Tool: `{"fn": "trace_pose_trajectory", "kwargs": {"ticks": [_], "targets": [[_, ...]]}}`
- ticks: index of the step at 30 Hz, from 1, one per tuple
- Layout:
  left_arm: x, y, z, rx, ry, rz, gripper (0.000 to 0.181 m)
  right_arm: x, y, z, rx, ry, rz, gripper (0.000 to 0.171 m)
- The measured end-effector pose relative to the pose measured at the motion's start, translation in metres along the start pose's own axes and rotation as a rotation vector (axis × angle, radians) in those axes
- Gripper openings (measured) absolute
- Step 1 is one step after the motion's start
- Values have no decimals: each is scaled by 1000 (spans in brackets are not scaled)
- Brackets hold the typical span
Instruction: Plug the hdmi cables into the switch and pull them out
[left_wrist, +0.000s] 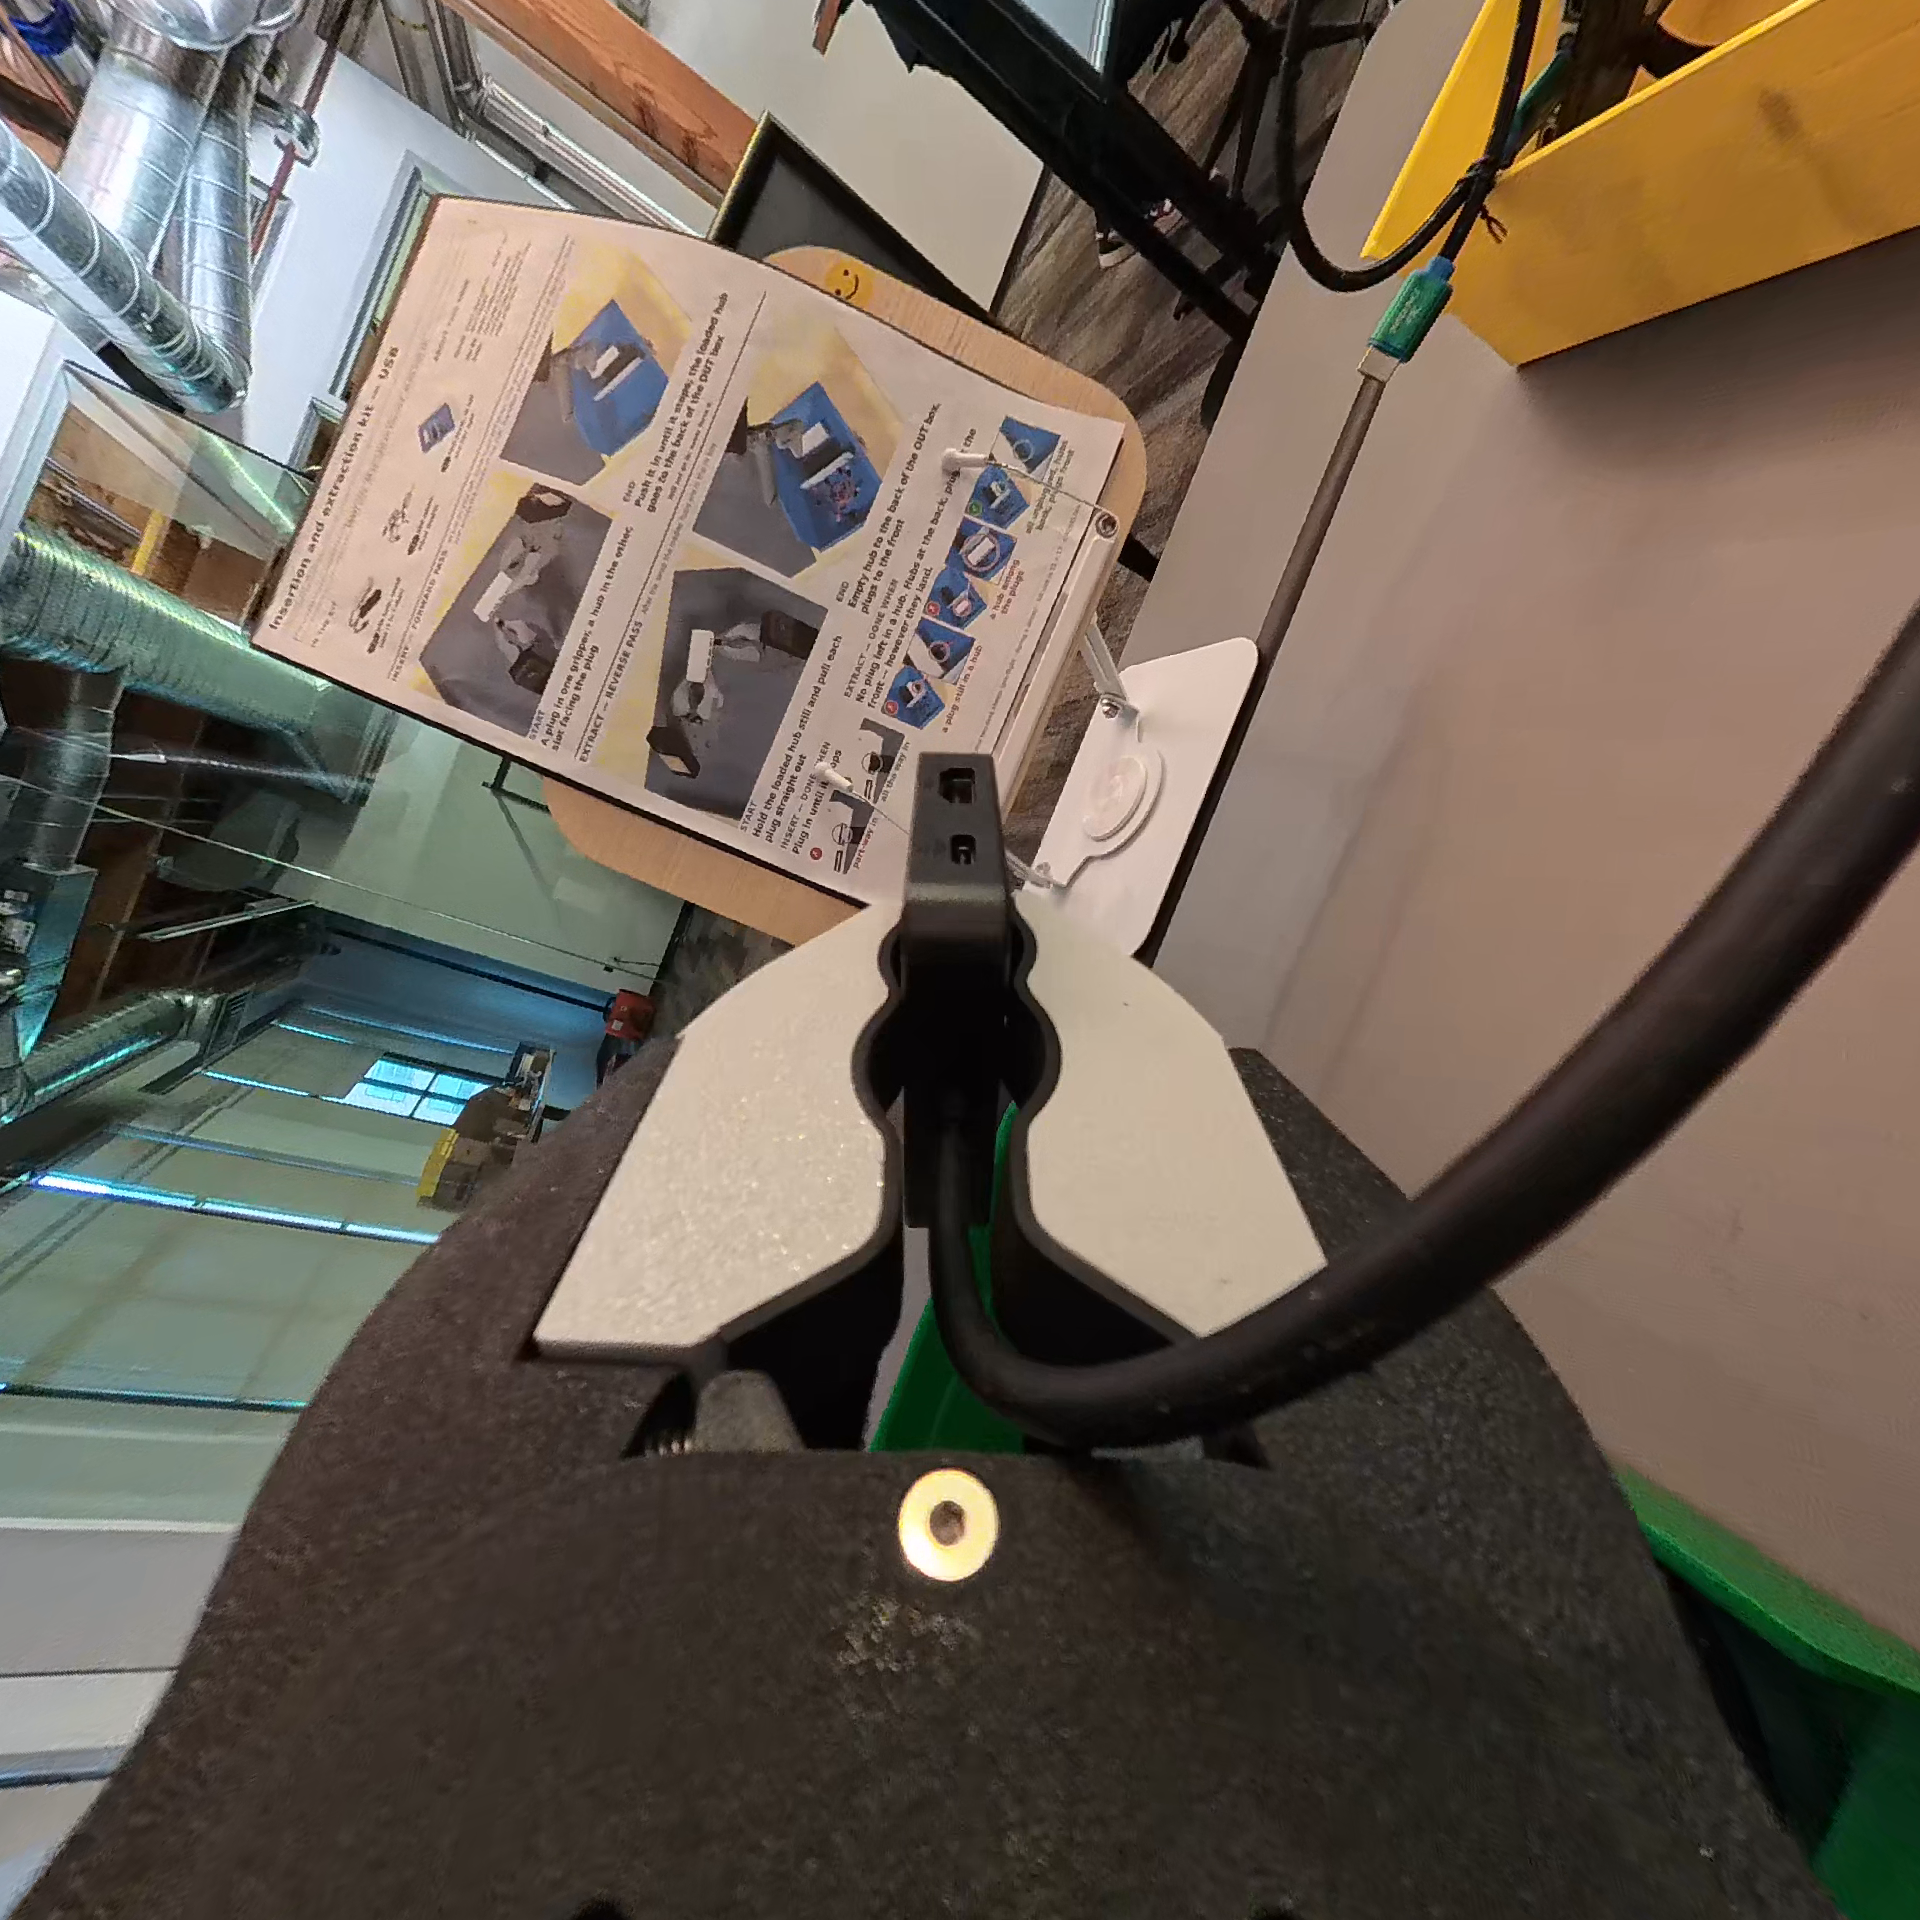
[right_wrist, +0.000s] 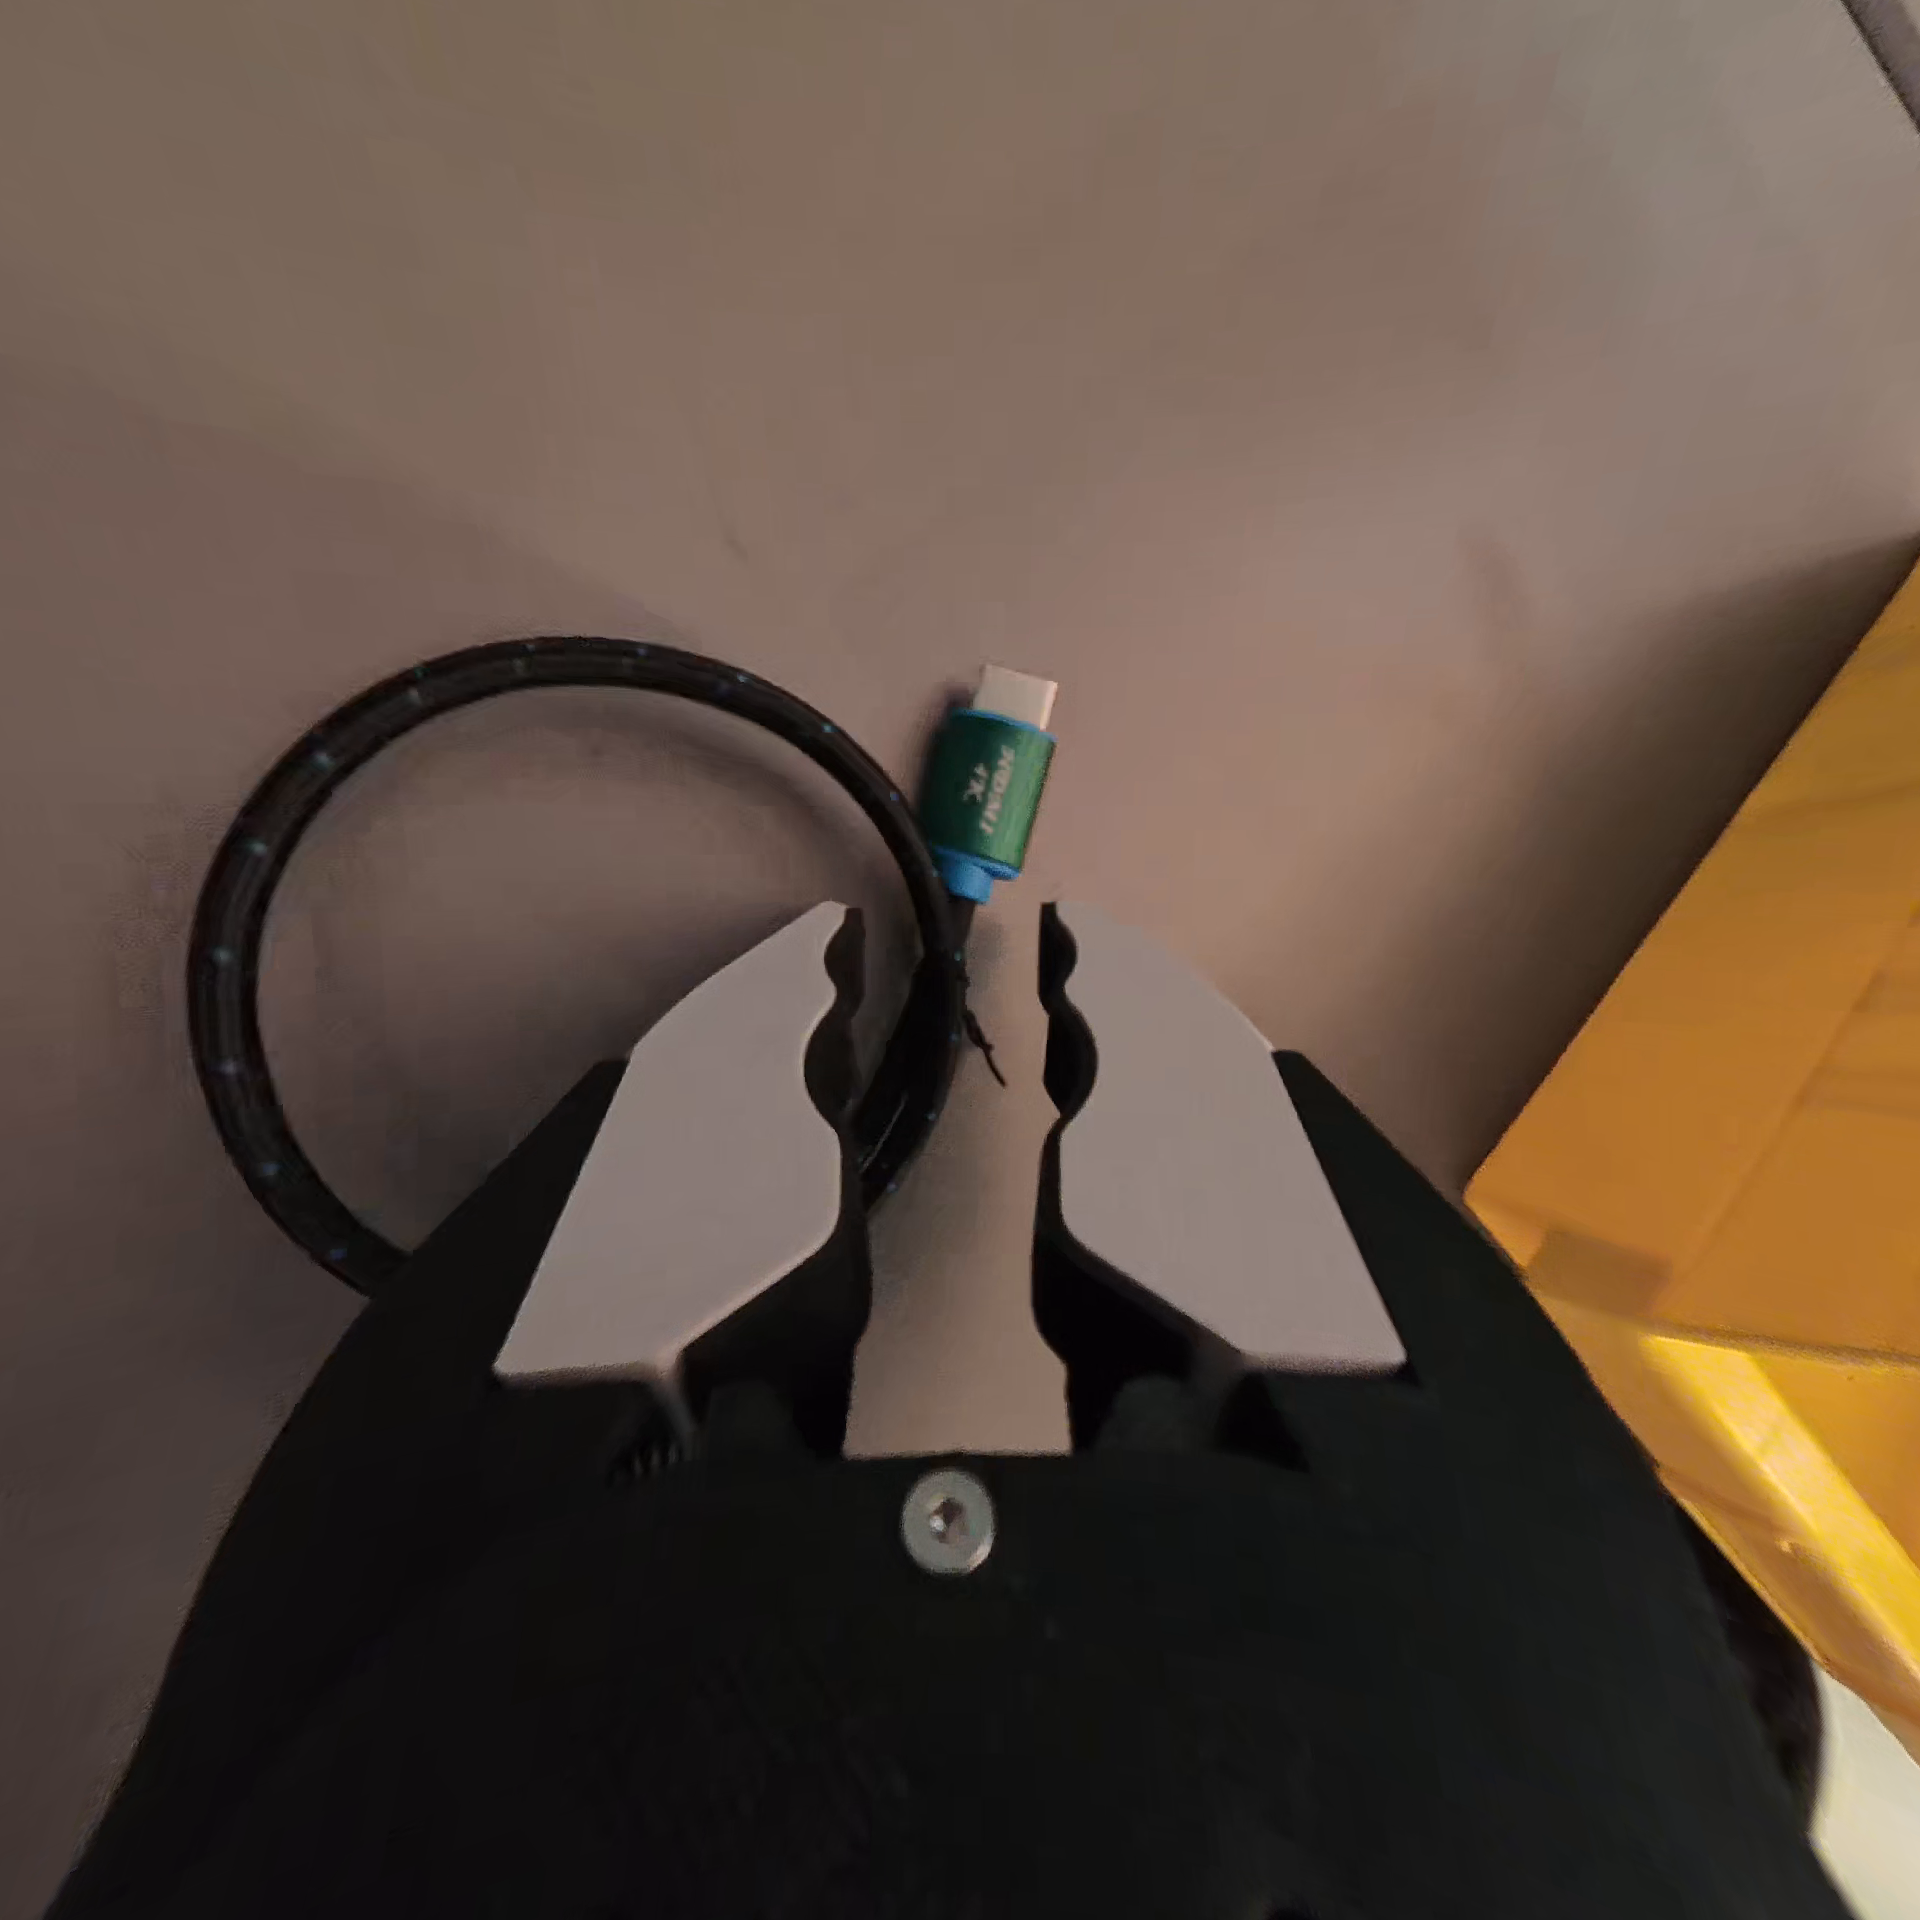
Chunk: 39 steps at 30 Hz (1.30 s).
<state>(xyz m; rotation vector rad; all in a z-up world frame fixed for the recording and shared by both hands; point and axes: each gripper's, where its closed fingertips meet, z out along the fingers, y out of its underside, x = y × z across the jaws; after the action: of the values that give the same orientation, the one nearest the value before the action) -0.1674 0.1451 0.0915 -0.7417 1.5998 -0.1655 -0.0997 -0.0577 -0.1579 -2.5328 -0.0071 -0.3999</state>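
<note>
The left hand-held gripper (left_wrist: 951, 940) is clamped on the black switch (left_wrist: 954, 831), whose thick black cable (left_wrist: 1558, 1122) leaves frame at 3 o'clock. The right hand-held gripper (right_wrist: 948, 914) hangs half open and empty; the green HDMI plug (right_wrist: 992, 795) lies at 12 o'clock on the grey bench (right_wrist: 935, 312), its braided cable (right_wrist: 312, 790) partly hidden by the fingers. A yellow box (right_wrist: 1714, 1091) crowds 3 o'clock.

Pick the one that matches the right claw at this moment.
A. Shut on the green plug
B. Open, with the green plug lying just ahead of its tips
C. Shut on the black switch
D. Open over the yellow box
B: the right claw is open, and the green plug lies on the grey surface just beyond its tips, untouched.
</note>
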Motion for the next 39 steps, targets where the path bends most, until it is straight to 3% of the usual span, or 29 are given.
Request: {"fn": "trace_pose_trajectory", "kwargs": {"ticks": [6,11,16,21,23,26,35,39], "targets": [[3,-5,1,8,10,11,13,0,-3,8,34,-309,181,30],[4,-7,0,11,10,17,14,-6,-12,9,67,-544,174,20],[1,-4,0,8,-4,12,14,18,-50,-25,261,-318,-49,19],[2,1,5,-32,-10,34,13,78,-89,-82,405,441,-484,18],[5,2,8,-47,-5,45,13,74,-90,-86,416,617,-650,10],[9,-1,10,-50,3,58,14,44,-70,-60,364,570,-778,10],[13,-2,13,-52,12,61,14,11,-41,-80,389,330,-633,6],[13,-1,15,-58,12,62,14,-21,-18,-67,337,148,-627,4]]}}
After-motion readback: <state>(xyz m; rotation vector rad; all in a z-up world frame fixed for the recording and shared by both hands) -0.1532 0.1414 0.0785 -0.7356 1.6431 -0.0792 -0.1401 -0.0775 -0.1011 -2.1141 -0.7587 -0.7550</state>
